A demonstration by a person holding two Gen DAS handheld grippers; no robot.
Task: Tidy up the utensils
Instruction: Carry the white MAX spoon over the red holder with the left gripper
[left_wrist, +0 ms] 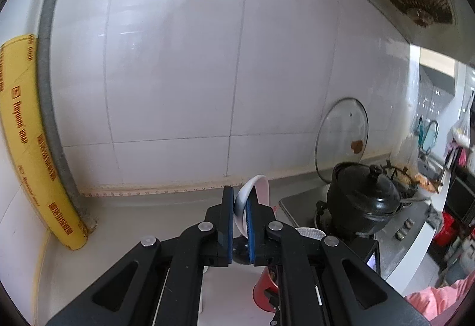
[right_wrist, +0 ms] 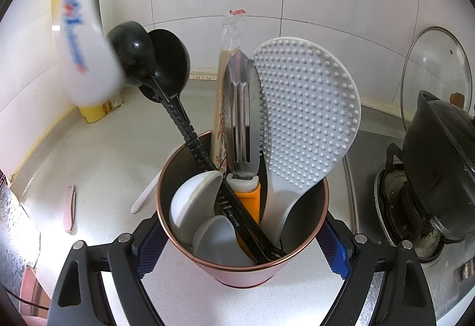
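My right gripper (right_wrist: 240, 240) is shut on a pink utensil cup (right_wrist: 246, 275) with a copper rim, one blue pad pressed on each side. The cup holds two black ladles (right_wrist: 166, 59), a dotted grey rice paddle (right_wrist: 308, 106), a steel peeler (right_wrist: 242, 106) with an orange handle, wrapped chopsticks (right_wrist: 230, 38) and white ceramic spoons (right_wrist: 193, 201). My left gripper (left_wrist: 240, 192) is shut on a white utensil (left_wrist: 262, 186), above the red cup (left_wrist: 262, 293). In the right wrist view a blurred white utensil (right_wrist: 83, 38) with blue lettering hangs at the upper left.
A black pot (right_wrist: 442, 165) sits on the gas stove (right_wrist: 394, 186) to the right, with a glass lid (right_wrist: 436, 68) leaning on the tiled wall. A yellow cling-wrap box (left_wrist: 32, 148) stands in the left corner. A pink item (right_wrist: 69, 208) and a white handle (right_wrist: 145, 195) lie on the counter.
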